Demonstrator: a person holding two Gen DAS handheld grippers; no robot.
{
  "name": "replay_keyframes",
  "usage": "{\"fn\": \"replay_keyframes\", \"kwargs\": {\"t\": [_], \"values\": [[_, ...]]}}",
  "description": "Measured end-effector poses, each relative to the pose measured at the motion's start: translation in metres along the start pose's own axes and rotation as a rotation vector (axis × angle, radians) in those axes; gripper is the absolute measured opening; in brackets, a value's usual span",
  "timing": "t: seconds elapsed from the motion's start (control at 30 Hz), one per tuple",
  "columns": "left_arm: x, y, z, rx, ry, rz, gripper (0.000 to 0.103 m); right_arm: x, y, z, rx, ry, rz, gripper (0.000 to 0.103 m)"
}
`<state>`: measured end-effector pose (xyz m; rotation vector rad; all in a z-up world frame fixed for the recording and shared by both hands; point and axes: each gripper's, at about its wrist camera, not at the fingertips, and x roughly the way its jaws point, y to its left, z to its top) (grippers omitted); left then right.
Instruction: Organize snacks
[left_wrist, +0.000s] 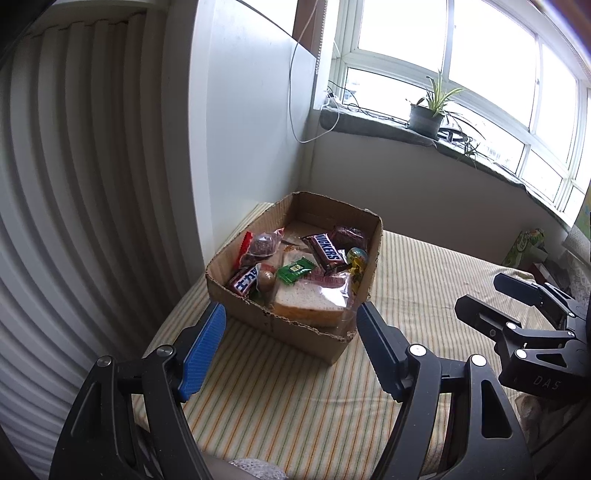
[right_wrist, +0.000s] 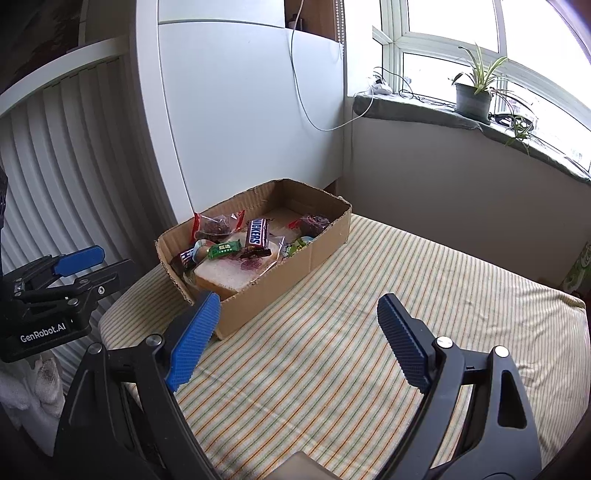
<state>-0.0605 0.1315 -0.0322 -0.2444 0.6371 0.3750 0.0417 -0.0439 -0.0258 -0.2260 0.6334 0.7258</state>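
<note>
Blue-padded left gripper and right gripper tilted downward, jaws spread, empty; cardboard box ahead.

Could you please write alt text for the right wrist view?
A cardboard box of snacks, with a Snickers bar above bagged bread, sits on a striped cloth. The right gripper is open and empty before it.

Ahead of the blue ribbed fingers, a brown cardboard box is set on a cloth striped cream, green and orange. Inside are seen a dark brown Snickers bar, a green wrapper and white bread.
</note>
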Motion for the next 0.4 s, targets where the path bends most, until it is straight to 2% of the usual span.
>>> {"fn": "replay_keyframes", "kwargs": {"t": [0.4], "values": [[-0.0021, -0.0032, -0.0015, 0.007, -0.007, 0.007, 0.073, -0.0026, -0.0023, -0.0038, 0.001, -0.001, -0.001, 0.09]]}}
